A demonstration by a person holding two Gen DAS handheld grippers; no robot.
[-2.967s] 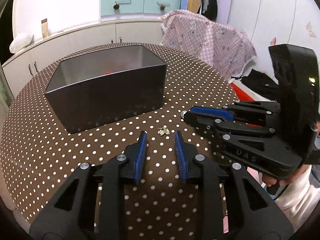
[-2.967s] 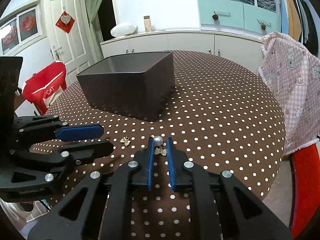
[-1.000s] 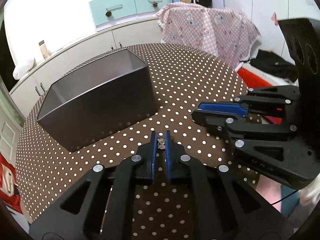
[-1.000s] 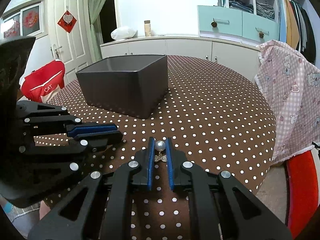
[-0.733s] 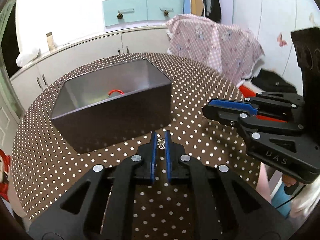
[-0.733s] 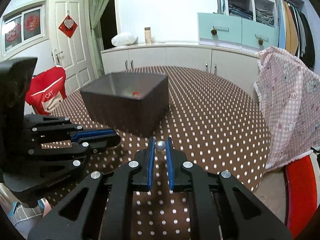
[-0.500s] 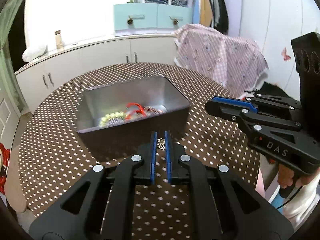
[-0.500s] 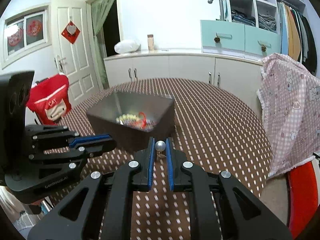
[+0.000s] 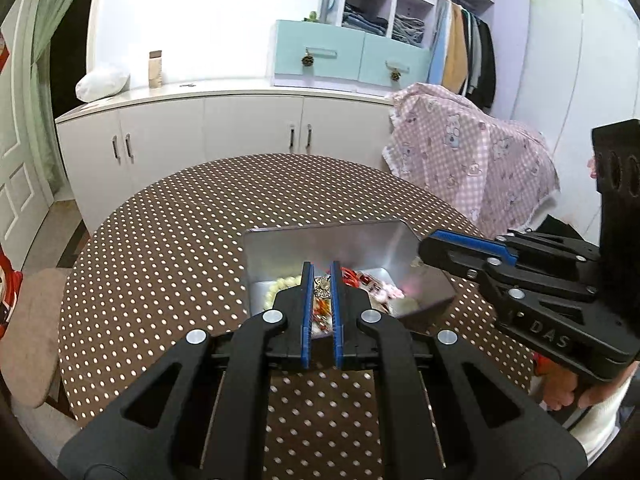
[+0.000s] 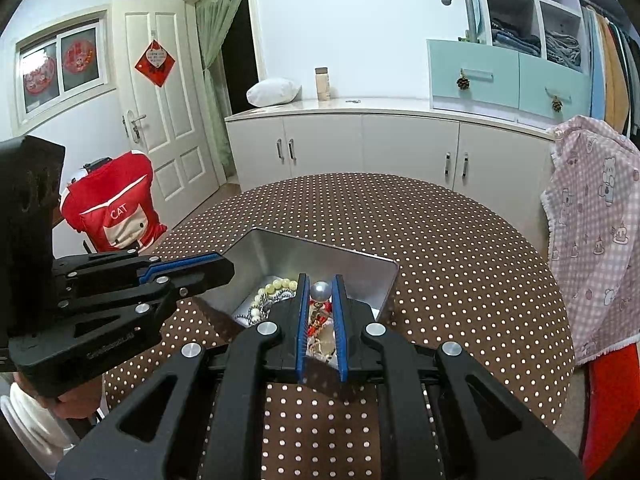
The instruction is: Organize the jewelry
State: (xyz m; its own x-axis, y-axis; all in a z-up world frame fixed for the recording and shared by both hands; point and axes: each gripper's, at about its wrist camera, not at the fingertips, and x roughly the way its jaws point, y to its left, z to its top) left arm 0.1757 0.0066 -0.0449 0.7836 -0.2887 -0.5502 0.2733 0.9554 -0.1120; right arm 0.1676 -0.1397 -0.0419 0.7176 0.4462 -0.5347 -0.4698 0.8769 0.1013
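A grey metal box (image 9: 320,240) (image 10: 360,264) stands on the dotted table and holds a pale bead bracelet (image 9: 280,286) (image 10: 276,286), red pieces and other jewelry. My left gripper (image 9: 321,270) is shut on a small silver earring (image 9: 321,285) and hovers over the box's near edge. My right gripper (image 10: 320,280) is shut on a pearl earring (image 10: 320,291) and hovers over the box as well. The right gripper also shows at the right of the left wrist view (image 9: 424,250), over the box's right corner. The left gripper shows at the left of the right wrist view (image 10: 224,270).
The round table has a brown white-dotted cloth (image 9: 180,240) (image 10: 460,248). A chair with a pink checked cover (image 9: 468,160) stands at the right. A red CAT chair cover (image 10: 116,212) is at the left. White cabinets (image 10: 360,148) line the wall behind.
Both grippers closed on the two earrings on the table, lifted them and carried them up over the box. The box's contents are now in view below the fingers.
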